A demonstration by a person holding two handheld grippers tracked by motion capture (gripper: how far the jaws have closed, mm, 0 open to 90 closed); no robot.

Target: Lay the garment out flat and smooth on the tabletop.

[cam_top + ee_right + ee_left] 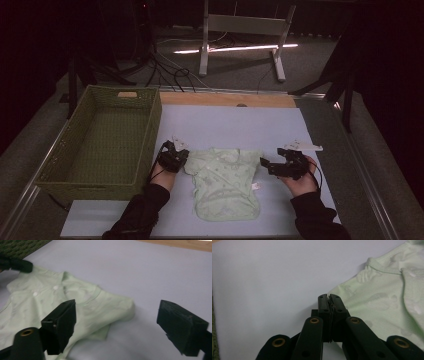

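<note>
A pale green baby garment (227, 182) lies flat on the lilac mat (240, 125) that covers the counter (227, 99), neck end away from the person and hem toward them, so its long axis runs front to back between the two hands. Its two short sleeves stick out sideways, one toward each tool. The left tool (184, 156) sits at the garment's left sleeve; in the left gripper view its jaws are clenched tight together at the edge of the cloth (384, 302), and a thin sliver of fabric may be pinched between them, though that cannot be told for sure. The right tool (263, 164) is released, its jaws spread wide; in the right gripper view the bunched right sleeve (120, 307) lies just ahead between the two pads (62, 320), not yet touched. Of the two hands, the left is already on the cloth, while the right is just beside it and aimed inward at the sleeve. The likely next move is a short push forward and a squeeze on that sleeve, so both shoulders are gripped. A green woven basket (107, 140) stands at the mat's left edge, just beyond the left hand.
</note>
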